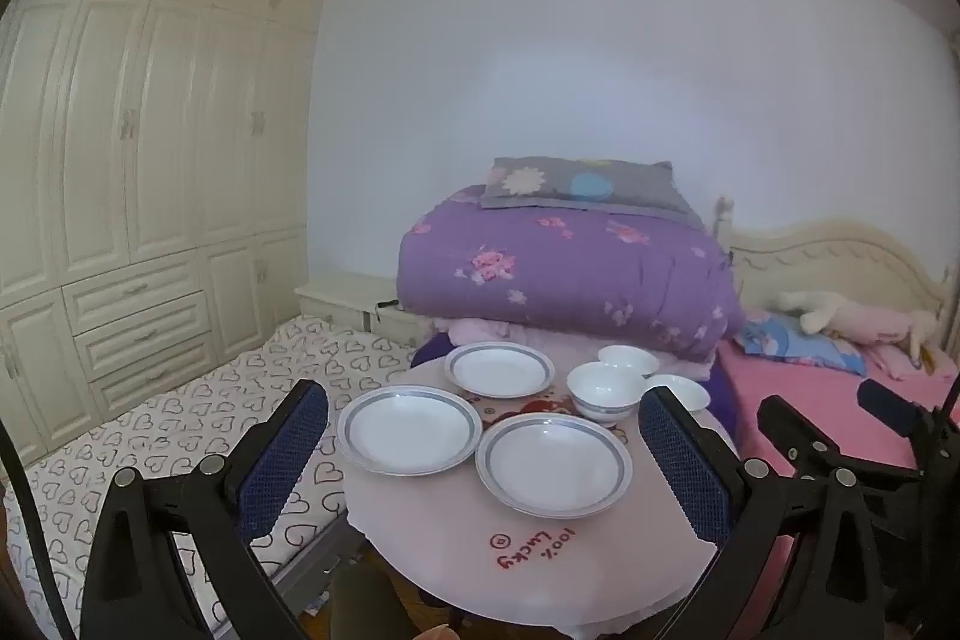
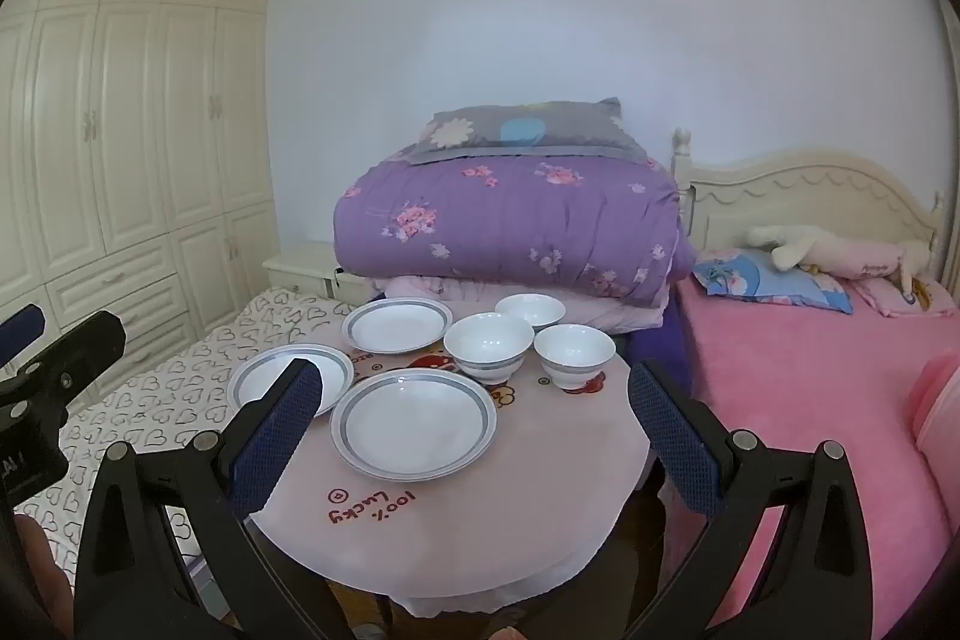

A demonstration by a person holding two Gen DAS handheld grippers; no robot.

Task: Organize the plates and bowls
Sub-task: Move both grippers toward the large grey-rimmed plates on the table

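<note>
Three plates [image 2: 414,424], three bowls [image 2: 489,343] spread apart on tabletop [image 2: 480,532]. Left tongs [image 1: 480,436], right tongs [image 2: 474,412] gaping, empty. Likely ceramic: stiff, slippery, breakable; pinch at rim.

I see a bedroom with a plain pale bluish-white wall [image 1: 600,70] filling the centre and upper right of the frame. A tall cream panelled wardrobe [image 1: 120,148] with drawers covers the left side. At its foot, lower left, lies a white mattress printed with heart outlines [image 1: 198,418]. A small cream bedside cabinet [image 1: 342,295] stands at mid-frame. A folded purple floral quilt [image 1: 558,268] with a grey flowered pillow [image 1: 582,184] on top sits centre. At right is a cream carved headboard [image 2: 810,196] above a pink bedspread [image 2: 798,388]. The light is soft and even.
</note>
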